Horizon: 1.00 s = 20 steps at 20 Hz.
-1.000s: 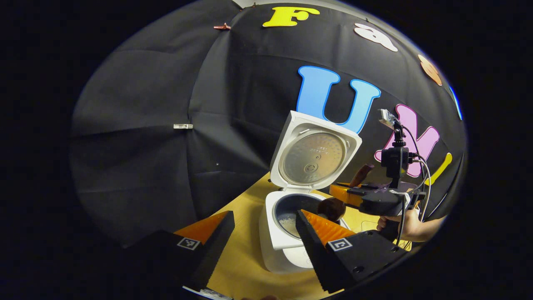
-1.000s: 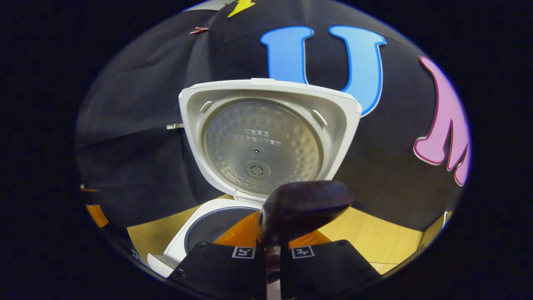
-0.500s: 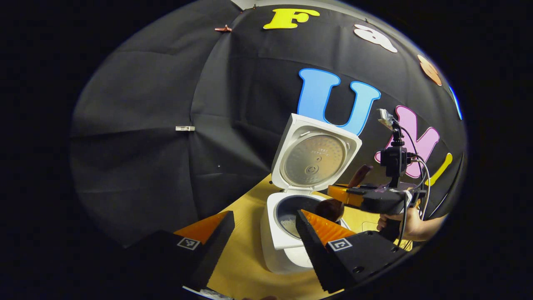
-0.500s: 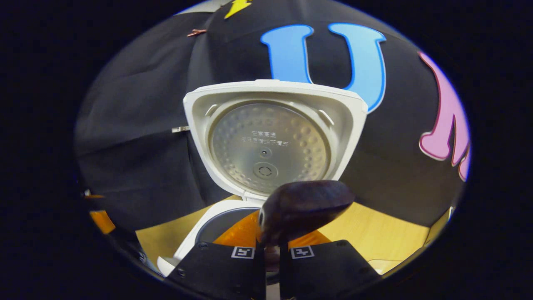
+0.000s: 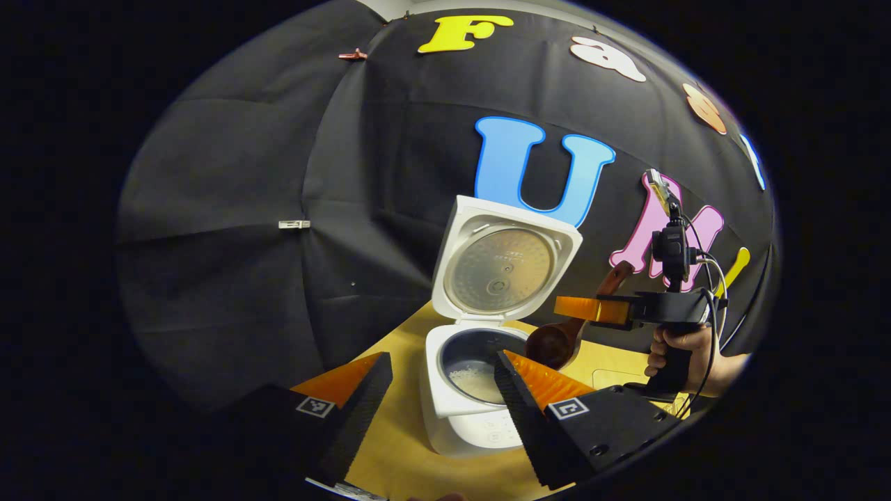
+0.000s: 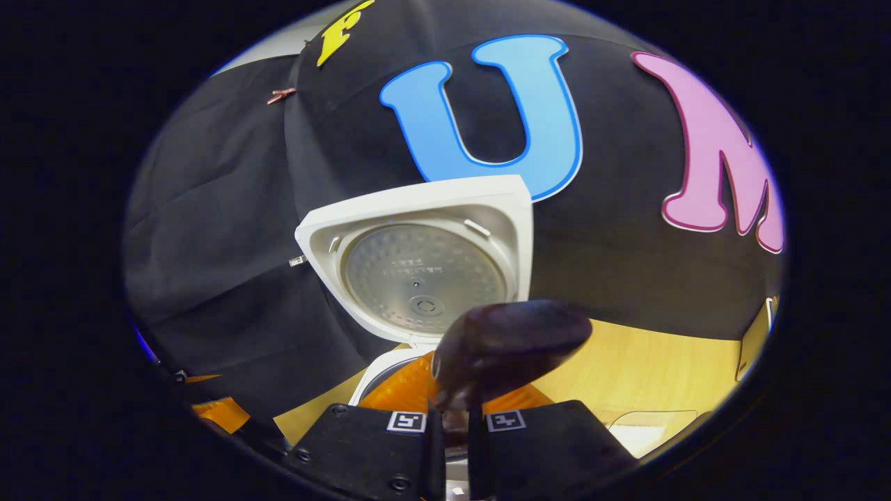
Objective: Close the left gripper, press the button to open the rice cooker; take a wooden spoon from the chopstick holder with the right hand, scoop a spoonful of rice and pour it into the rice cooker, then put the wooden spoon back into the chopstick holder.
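The white rice cooker (image 5: 465,423) stands on the wooden table with its lid (image 5: 505,268) swung up, and white rice (image 5: 472,379) lies in the dark pot. My left gripper (image 5: 442,372) is open, held back in front of the cooker with nothing between its fingers. To the right of the pot a hand (image 5: 686,348) holds my right gripper (image 5: 581,308), shut on the dark wooden spoon (image 5: 557,341). The spoon's bowl hangs just right of the cooker's rim. In the right gripper view the spoon (image 6: 511,344) sticks up from my right gripper (image 6: 452,407), in front of the lid (image 6: 418,268).
The wooden table (image 6: 647,376) runs on to the right of the cooker. A clear container (image 6: 651,426) sits at the lower right in the right gripper view. One finger of the left gripper (image 6: 219,412) shows low at the left there.
My right gripper has drawn back to the right with the spoon, whose bowl has left the pot's opening. The cooker has shifted left and shrunk in the right gripper view.
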Tool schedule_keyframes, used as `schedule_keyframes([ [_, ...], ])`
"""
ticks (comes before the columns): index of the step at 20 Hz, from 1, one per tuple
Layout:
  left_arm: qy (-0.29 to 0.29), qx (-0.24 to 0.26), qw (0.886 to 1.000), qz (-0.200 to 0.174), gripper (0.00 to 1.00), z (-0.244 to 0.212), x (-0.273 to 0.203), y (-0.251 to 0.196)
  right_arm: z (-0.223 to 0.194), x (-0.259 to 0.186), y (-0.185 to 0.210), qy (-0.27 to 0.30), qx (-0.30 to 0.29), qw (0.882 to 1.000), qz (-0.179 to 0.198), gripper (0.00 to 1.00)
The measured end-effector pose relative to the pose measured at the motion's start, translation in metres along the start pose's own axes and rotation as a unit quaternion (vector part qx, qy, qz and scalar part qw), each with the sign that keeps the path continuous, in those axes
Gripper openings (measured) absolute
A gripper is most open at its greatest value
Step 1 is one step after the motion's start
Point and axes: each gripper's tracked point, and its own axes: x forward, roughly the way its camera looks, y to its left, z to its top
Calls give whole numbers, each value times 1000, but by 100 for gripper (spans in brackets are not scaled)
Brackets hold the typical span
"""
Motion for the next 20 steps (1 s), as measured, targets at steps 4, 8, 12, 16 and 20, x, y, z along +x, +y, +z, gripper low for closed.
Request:
schedule_keyframes([
  [4, 1, 11, 1000, -23, 95, 1, -2, -37, 18, -36, -42, -21, 15, 999, -24, 16],
  [8, 3, 20, 999, -47, 95, -2, -6, -80, 32, -83, -108, -46, 37, 996, -71, 17],
  [12, 9, 29, 996, -79, 92, -9, -10, -131, 33, -136, -179, -66, 71, 988, -123, 16],
  [16, 21, 34, 993, -109, 95, -17, -17, -175, 17, -196, -248, -75, 94, 976, -180, 16],
  [20, 33, 39, 992, -114, 95, -26, -22, -199, -17, -258, -313, -77, 120, 959, -244, 17],
])
